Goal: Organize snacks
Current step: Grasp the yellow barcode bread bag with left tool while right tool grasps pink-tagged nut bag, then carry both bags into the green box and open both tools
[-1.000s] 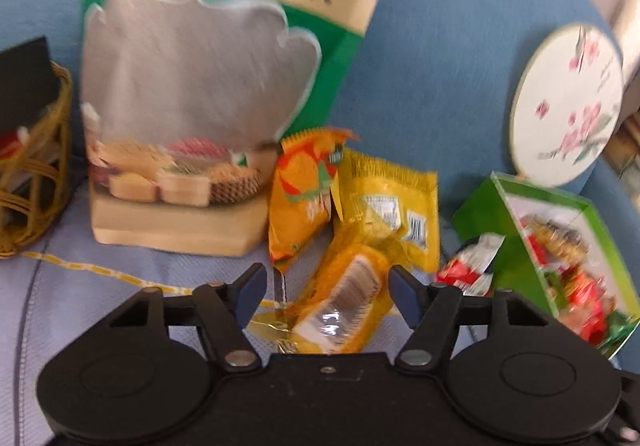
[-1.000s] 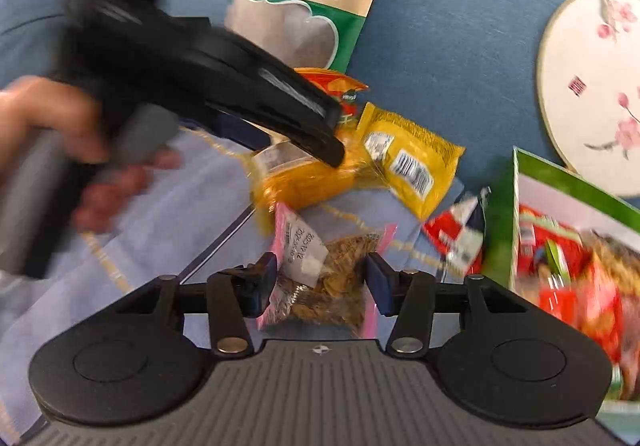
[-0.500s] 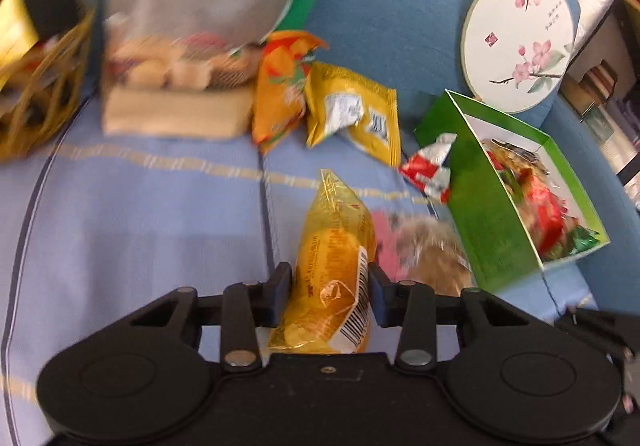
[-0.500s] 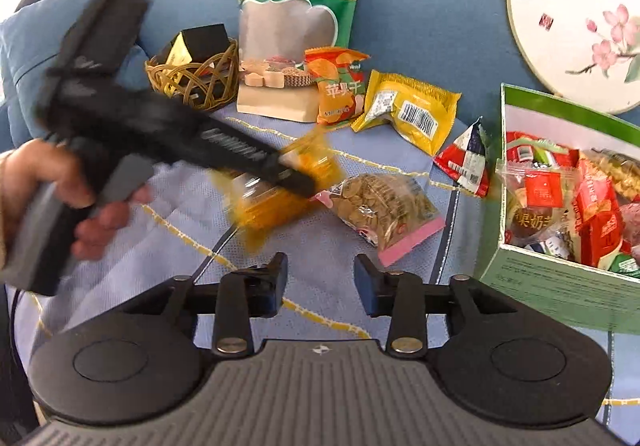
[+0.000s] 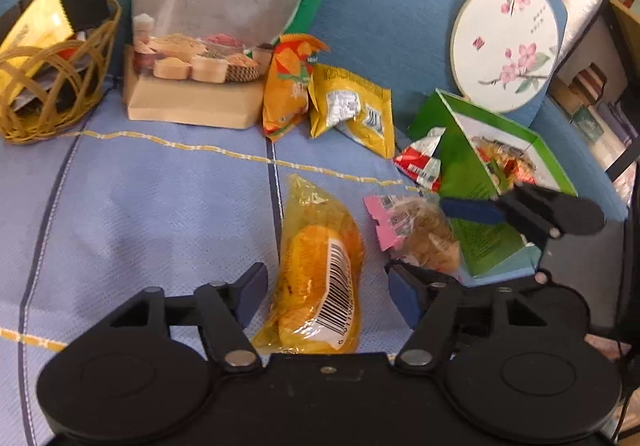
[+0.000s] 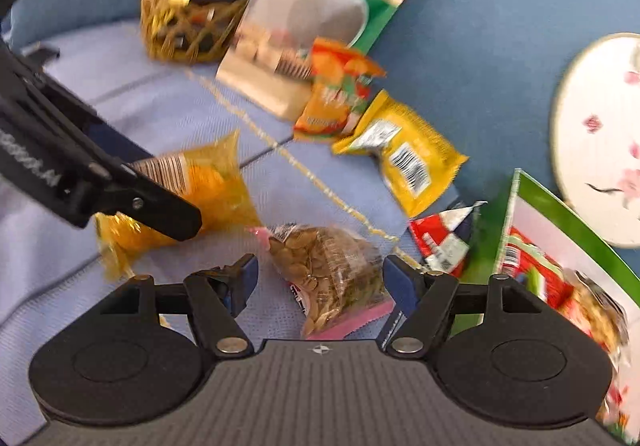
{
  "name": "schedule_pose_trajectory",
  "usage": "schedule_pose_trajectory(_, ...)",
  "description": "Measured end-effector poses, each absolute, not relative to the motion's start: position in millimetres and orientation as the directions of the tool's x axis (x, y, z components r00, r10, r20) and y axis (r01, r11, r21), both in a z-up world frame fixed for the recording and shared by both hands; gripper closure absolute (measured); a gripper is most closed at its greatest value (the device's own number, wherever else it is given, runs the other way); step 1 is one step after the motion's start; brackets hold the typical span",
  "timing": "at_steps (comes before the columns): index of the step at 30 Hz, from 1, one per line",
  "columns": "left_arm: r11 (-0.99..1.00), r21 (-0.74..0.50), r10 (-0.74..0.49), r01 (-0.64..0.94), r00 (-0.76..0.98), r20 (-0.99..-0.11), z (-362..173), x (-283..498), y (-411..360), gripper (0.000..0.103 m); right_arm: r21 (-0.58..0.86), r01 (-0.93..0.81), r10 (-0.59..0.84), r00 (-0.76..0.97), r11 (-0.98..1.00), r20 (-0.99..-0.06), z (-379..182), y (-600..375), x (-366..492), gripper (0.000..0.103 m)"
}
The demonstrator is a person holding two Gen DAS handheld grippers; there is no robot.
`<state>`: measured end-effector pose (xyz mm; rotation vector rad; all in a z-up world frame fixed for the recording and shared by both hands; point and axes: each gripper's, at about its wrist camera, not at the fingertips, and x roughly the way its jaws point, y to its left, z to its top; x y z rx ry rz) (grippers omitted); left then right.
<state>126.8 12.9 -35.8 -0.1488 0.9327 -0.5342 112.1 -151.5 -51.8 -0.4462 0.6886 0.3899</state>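
The left gripper (image 5: 326, 286) stands wide open with the clear yellow packet (image 5: 320, 274) lying between its fingers on the light blue cloth (image 5: 140, 206); neither pad appears to touch the wrapper, so it holds nothing. The right gripper (image 6: 320, 278) is likewise spread wide, straddling the pink-edged bag of seeds (image 6: 332, 266) without gripping it. To do this step well, I judge each gripper should come down squarely so both pads meet the bag across its thick middle, not the slippery crimped ends, and close gently, since the film will crumple and the contents could crack; then lift clear of the neighbouring packets and carry toward the green box (image 5: 492, 166), which looks the likely home since it already holds wrapped snacks. The left wrist view alone shows the yellow packet's barcode and how centred it sits between the fingers, the whole wicker basket (image 5: 52, 86) at far left, and the right gripper's blue-padded finger reaching past the seed bag beside the box. The right wrist view alone shows the seeds clearly through the bag, the left gripper from the side hanging over the yellow packet, and the red wrappers inside the box; it is blurred at the edges.
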Motion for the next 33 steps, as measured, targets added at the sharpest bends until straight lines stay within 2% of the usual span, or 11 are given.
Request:
schedule_pose_trajectory(1,0.864,-0.34,-0.492,0.372,0.474,-0.73,-39,128,11,0.009,-0.28,-0.481,0.182,0.71,0.831,-0.68,-54,-151,114,0.0)
schedule_pose_trajectory(2,0.867,-0.336,-0.485,0.368,0.471,-0.737,-42,129,11,0.014,-0.283,-0.482,0.177,0.706,0.829,-0.686,-55,-150,116,0.001)
schedule_pose_trajectory(4,0.873,-0.324,-0.473,0.366,0.466,-0.748,-47,132,10,0.032,-0.249,-0.462,0.181,0.703,0.851,-0.688,-55,-153,115,0.015)
schedule_pose_trajectory(5,0.875,-0.309,-0.466,0.374,0.471,-0.749,-47,131,10,0.046,-0.223,-0.449,0.186,0.7,0.866,-0.689,-54,-156,115,0.019)
schedule_pose_trajectory(6,0.874,-0.298,-0.461,0.383,0.467,-0.755,-46,131,9,0.052,-0.204,-0.436,0.188,0.701,0.877,-0.688,-54,-157,113,0.023)
schedule_pose_trajectory(8,0.875,-0.297,-0.458,0.382,0.461,-0.76,-44,130,9,0.055,-0.174,-0.407,0.19,0.71,0.897,-0.678,-53,-159,105,0.026)
schedule_pose_trajectory(11,0.875,-0.297,-0.463,0.383,0.477,-0.747,-36,124,10,0.057,-0.123,-0.366,0.201,0.728,0.923,-0.655,-48,-166,95,0.027)
schedule_pose_trajectory(16,0.856,-0.318,-0.503,0.407,0.517,-0.693,-3,117,3,0.057,-0.025,-0.337,0.265,0.783,0.941,-0.562,-20,-183,67,0.027)
schedule_pose_trajectory(21,0.813,-0.331,-0.569,0.479,0.534,-0.625,35,119,-28,0.057,0.0,-0.269,0.236,0.844,0.963,-0.481,12,-219,50,0.027)
schedule_pose_trajectory(26,0.768,-0.339,-0.624,0.543,0.519,-0.584,54,130,-79,0.056,-0.015,-0.127,0.108,0.893,0.992,-0.438,28,-268,44,0.027)
schedule_pose_trajectory(33,0.722,-0.368,-0.673,0.586,0.469,-0.572,49,152,-153,0.056,-0.035,0.112,-0.116,0.891,0.993,-0.439,22,-346,46,0.026)
